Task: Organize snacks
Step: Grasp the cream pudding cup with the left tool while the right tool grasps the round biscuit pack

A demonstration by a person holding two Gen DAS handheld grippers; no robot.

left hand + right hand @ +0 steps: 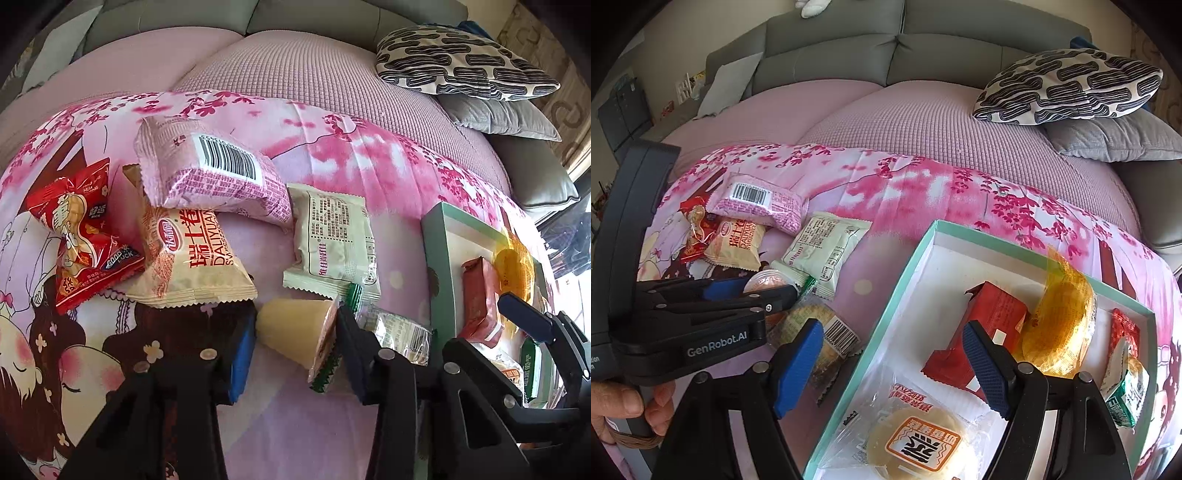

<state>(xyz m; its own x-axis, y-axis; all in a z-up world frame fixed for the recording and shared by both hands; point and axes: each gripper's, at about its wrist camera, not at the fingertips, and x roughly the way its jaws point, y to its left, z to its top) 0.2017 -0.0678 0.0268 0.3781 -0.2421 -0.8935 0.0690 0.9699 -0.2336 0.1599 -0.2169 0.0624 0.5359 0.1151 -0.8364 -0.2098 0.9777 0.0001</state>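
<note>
floral pink cloth (332, 155): we work on it; it carries all loose snacks.
teal-rimmed box (912, 254): we count about five snacks inside, a red packet (990, 317), a yellow mesh-wrapped cake (1060, 328), a clear-wrapped round cake (916, 443) and small packs at the right wall. we judge the task roughly half done.
loose pile, still to box: pink barcode pack (207, 170); cream pack reading "daliyuan" (195, 258); red peanut pack reading "good luck" (85, 236); pale green pack (332, 240); clear barcode pack (402, 332).
right gripper (894, 369): jaws spread wide, empty, over the box edge.
left gripper (295, 339): reads "genrobot.ai"; jaws straddle a jelly cup (295, 328) lying on its side, perhaps just touching; we cannot tell if it is gripped.
</note>
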